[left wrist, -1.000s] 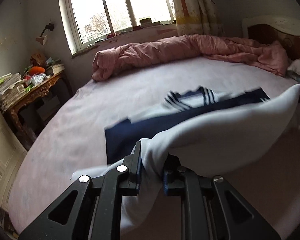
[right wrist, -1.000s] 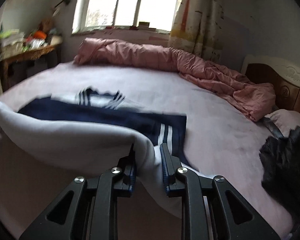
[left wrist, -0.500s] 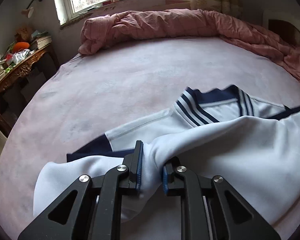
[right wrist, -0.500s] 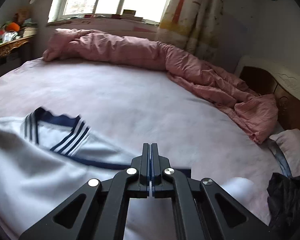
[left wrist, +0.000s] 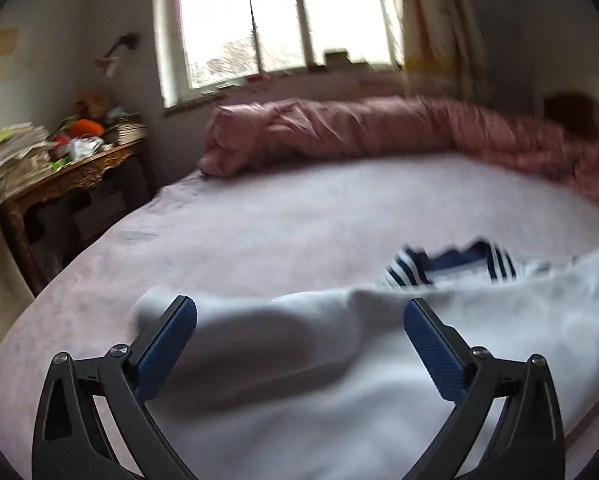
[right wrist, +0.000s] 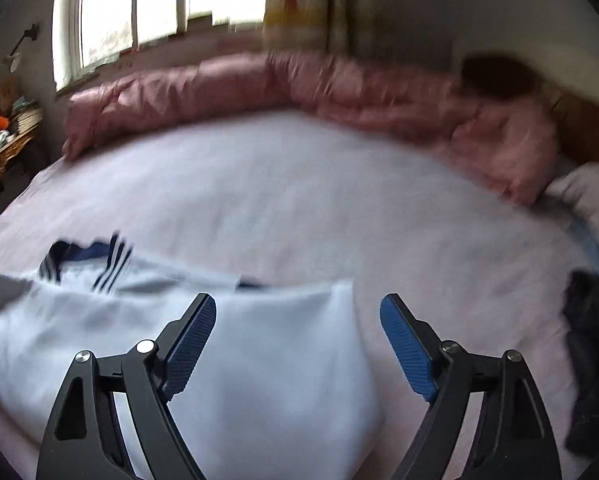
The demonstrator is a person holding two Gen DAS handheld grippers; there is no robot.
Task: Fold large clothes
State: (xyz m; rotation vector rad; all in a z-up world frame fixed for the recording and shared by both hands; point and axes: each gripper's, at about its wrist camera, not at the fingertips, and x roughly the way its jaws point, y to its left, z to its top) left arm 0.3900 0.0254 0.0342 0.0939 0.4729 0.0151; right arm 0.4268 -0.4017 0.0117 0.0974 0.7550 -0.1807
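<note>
Left wrist: your left gripper is opening, pads clear of the white garment lying under and between them on the pale pink bed; striped navy collar beyond, cluttered wooden desk at left.

Right wrist: your right gripper is opening too, soft white cloth's edge between its jaws, untouched; rumpled pink quilt behind.

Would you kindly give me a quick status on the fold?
Left gripper and right gripper opening, nothing pinched. White shirt lies folded over on bed. Dark garment beside it, not touching.
</note>
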